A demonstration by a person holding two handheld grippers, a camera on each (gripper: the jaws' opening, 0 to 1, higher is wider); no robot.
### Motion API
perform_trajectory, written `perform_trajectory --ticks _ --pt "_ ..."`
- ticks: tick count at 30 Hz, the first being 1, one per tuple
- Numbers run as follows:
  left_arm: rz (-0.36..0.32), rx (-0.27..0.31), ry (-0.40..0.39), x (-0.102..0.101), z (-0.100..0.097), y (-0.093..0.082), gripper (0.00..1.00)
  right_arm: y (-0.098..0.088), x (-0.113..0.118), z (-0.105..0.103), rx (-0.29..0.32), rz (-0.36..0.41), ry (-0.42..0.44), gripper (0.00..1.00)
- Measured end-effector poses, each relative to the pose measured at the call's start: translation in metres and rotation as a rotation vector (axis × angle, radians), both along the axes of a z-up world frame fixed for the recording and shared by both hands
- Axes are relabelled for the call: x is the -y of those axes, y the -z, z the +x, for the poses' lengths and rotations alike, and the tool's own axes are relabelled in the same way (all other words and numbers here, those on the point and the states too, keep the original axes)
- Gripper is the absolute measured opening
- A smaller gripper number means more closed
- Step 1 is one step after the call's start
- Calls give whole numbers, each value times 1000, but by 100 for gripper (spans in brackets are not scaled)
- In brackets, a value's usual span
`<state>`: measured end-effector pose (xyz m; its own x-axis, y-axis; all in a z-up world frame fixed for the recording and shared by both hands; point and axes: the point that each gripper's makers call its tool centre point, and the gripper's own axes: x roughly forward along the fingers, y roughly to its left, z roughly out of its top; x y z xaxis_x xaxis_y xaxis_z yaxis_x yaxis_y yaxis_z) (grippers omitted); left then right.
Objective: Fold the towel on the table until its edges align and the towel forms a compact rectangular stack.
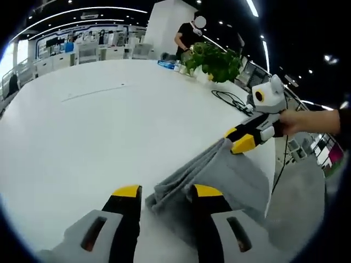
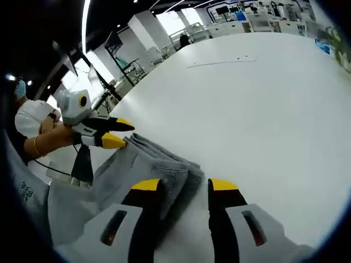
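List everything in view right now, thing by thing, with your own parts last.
towel: one, grey, bunched in folds at the table's near edge, between both grippers
table: one, white, wide top
potted plant: one, green, far edge
cable: one, black, by the plant
person: one, dark top, behind the plant
left gripper: black and yellow, at the towel's far end
right gripper: black and yellow, at the towel's other end
hand: holds the right gripper
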<state>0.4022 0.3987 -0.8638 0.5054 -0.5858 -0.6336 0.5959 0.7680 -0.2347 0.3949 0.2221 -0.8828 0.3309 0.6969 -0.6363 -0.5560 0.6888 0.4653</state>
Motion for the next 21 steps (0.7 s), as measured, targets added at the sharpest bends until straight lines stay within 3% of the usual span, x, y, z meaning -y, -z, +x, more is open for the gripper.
perform_trajectory --ticks 3,12,13,14,15,17,21 --pt "-7 7 -8 -6 -5 -4 48 -1 11 -6 6 -8 10 37" --pt "-29 26 -57 -19 -14 -10 50 7 37 -32 -5 -58 29 38" --pt "-46 30 -59 -20 -16 -12 50 7 37 -35 -4 -60 26 38" --pt "-106 28 -68 -15 -17 -17 50 9 38 -40 -4 -63 21 38" --pt "-208 -4 -107 -11 -18 -25 49 9 38 -46 -6 -64 15 38" --pt "-265 -2 -143 -13 -13 -32 47 11 37 -54 -9 -64 6 38" --pt "-207 17 -128 -15 -7 -29 48 14 34 -65 -18 -62 -7 38"
